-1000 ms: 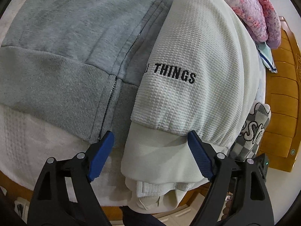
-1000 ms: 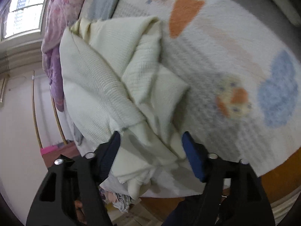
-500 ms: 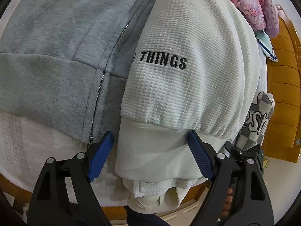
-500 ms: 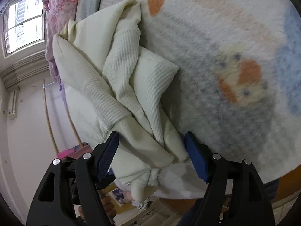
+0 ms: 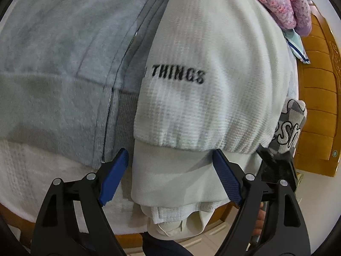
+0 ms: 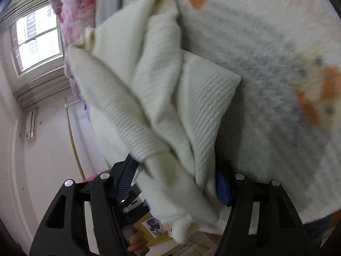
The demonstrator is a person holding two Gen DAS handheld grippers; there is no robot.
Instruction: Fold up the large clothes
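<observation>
A cream waffle-knit sweater (image 5: 213, 49) with black "THINGS" lettering lies folded on a bed, its smooth hem (image 5: 174, 175) hanging over the near edge. My left gripper (image 5: 170, 177) is open with its blue pads on either side of that hem, apart from it. In the right wrist view the same sweater (image 6: 157, 98) lies bunched, and my right gripper (image 6: 174, 181) is open with the bunched hem between its pads; the right pad is partly hidden by cloth.
A grey zip hoodie (image 5: 64, 64) lies under and left of the sweater. A pink fluffy blanket (image 5: 285, 6) and a wooden bed frame (image 5: 315, 106) stand at the right. A patterned white fleece blanket (image 6: 277, 74) covers the bed. A window (image 6: 36, 40) is at far left.
Both grippers have moved in closer to the sweater's hem. In the right wrist view the bunched cloth now sits deeper between the pads. Both stay open.
</observation>
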